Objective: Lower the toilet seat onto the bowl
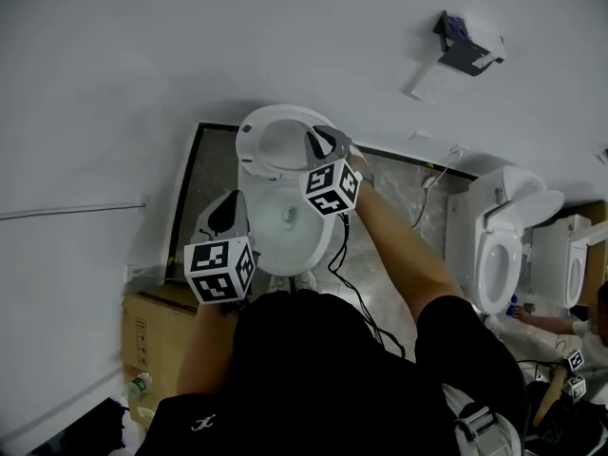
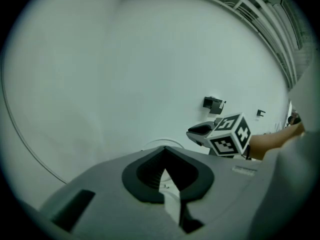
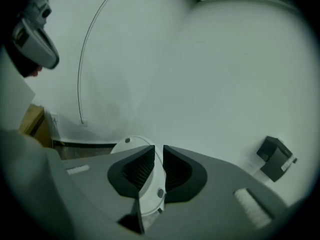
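- Toilet seat (image 1: 249,150): raised, standing at the rear edge of the bowl (image 1: 294,226) and leaning back toward the wall, ring face turned out to the person.
- Right gripper (image 1: 321,148): clamped on the seat's thin rim at its right side. In the right gripper view, jaws nearly together with the white edge (image 3: 150,194) pinched between them.
- Left gripper (image 1: 228,215): closed on nothing, jaws meeting at their tips in the left gripper view (image 2: 165,171). Hovering just beside the bowl's left edge, apart from the seat.
- Deciding relation: hinge low at the bowl's rear edge, free rim high and away from it, right gripper already on that rim and much the nearer. Probably calls for a swing forward and down about the hinge, toward the bowl's front edge.
- Bowl: uncovered, plain white inside, nothing seen lying in it. Water level not clear enough to tell.
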`<action>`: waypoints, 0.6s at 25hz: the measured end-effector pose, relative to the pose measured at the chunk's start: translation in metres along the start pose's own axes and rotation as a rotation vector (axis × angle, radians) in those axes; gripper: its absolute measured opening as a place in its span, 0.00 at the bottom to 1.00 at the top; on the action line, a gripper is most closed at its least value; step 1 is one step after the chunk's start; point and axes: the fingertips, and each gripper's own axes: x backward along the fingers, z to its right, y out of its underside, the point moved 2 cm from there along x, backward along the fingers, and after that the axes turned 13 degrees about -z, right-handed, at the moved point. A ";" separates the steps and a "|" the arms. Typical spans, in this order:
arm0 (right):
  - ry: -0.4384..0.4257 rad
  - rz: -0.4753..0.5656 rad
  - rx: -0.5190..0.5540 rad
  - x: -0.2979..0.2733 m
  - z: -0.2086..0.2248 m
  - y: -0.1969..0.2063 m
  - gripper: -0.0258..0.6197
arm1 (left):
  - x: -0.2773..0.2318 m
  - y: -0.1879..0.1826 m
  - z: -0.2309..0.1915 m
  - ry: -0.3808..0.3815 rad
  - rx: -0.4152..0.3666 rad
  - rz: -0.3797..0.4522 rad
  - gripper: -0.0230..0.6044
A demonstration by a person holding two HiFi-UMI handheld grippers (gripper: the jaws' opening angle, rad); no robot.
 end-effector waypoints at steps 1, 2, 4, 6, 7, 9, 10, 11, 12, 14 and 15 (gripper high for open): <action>0.007 -0.020 0.037 -0.012 -0.001 0.001 0.14 | 0.002 0.002 -0.005 -0.007 0.005 -0.001 0.05; 0.013 -0.041 0.068 -0.025 -0.003 0.002 0.14 | 0.004 0.005 -0.011 -0.015 0.013 -0.002 0.05; 0.019 -0.087 0.116 -0.049 -0.006 0.007 0.14 | 0.008 0.010 -0.023 -0.033 0.029 -0.005 0.05; 0.022 -0.138 0.156 -0.072 -0.008 0.012 0.15 | 0.012 0.015 -0.034 -0.053 0.044 -0.011 0.05; 0.023 -0.162 0.175 -0.082 -0.008 0.014 0.15 | 0.015 0.018 -0.040 -0.063 0.052 -0.015 0.05; 0.034 -0.202 0.206 -0.099 -0.008 0.020 0.16 | 0.018 0.024 -0.050 -0.082 0.071 -0.023 0.05; 0.041 -0.218 0.214 -0.107 -0.007 0.022 0.16 | 0.020 0.027 -0.055 -0.090 0.079 -0.025 0.05; 0.047 -0.232 0.215 -0.113 -0.005 0.023 0.16 | 0.022 0.028 -0.059 -0.098 0.085 -0.027 0.05; 0.051 -0.246 0.210 -0.120 -0.002 0.024 0.16 | 0.023 0.029 -0.063 -0.106 0.090 -0.028 0.05; 0.046 -0.276 0.186 -0.131 0.001 0.027 0.16 | 0.025 0.031 -0.071 -0.119 0.101 -0.030 0.05; 0.043 -0.291 0.170 -0.135 0.002 0.029 0.17 | 0.026 0.032 -0.074 -0.125 0.106 -0.032 0.05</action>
